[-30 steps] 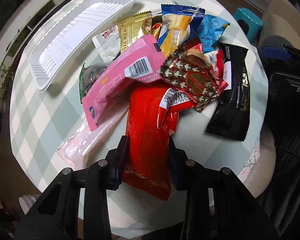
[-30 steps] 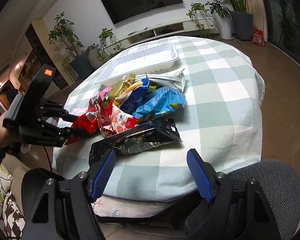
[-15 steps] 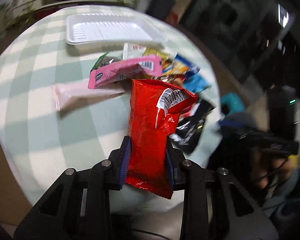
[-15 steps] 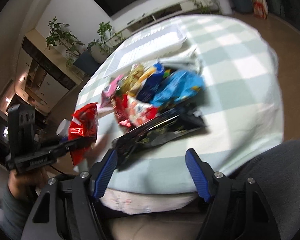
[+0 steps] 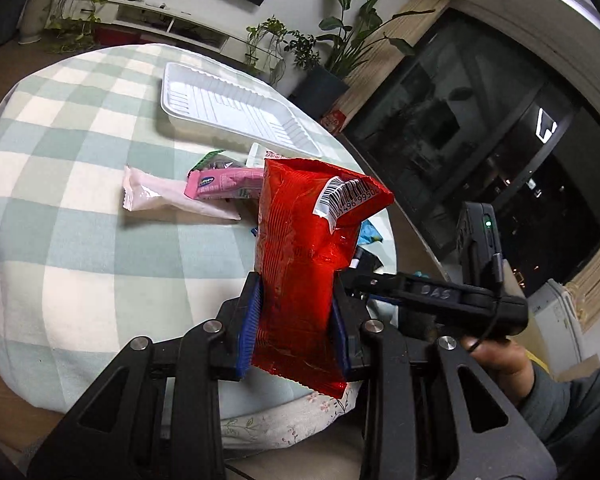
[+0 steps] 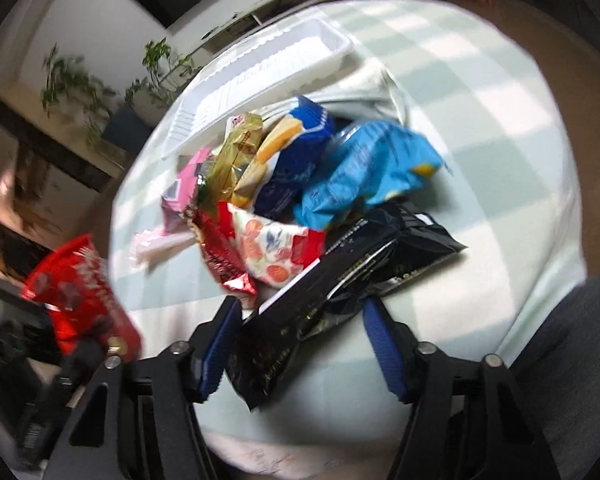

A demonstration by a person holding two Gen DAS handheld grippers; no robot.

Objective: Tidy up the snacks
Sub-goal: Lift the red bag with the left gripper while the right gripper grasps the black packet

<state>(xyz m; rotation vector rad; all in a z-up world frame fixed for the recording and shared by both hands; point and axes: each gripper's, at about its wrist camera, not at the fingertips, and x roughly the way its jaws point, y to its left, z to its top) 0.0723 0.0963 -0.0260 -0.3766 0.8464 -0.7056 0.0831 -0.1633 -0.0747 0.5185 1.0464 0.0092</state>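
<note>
My left gripper [image 5: 296, 328] is shut on a red snack bag [image 5: 308, 248] and holds it upright, lifted off the table. The red bag also shows at the left of the right wrist view [image 6: 80, 292]. A white ribbed tray [image 5: 228, 108] lies empty at the far side of the table; it also shows in the right wrist view [image 6: 268, 68]. My right gripper [image 6: 304, 344] is open with a black snack bag [image 6: 340, 284] lying between its fingers. The snack pile holds a light blue bag [image 6: 372, 168], a dark blue bag [image 6: 296, 164], a gold bag [image 6: 236, 156] and a fruit-print bag [image 6: 272, 248].
A pale pink wrapper [image 5: 168, 200] and a pink box [image 5: 224, 186] lie on the checked tablecloth [image 5: 80, 220] left of the red bag. The table edge drops off near both grippers. A grey chair seat [image 6: 572, 360] is at lower right. Potted plants [image 5: 340, 64] stand behind the tray.
My left gripper lifted the red bag off the pile and swung it up and back from the table. My right gripper moved forward until its open fingers straddle the black bag.
</note>
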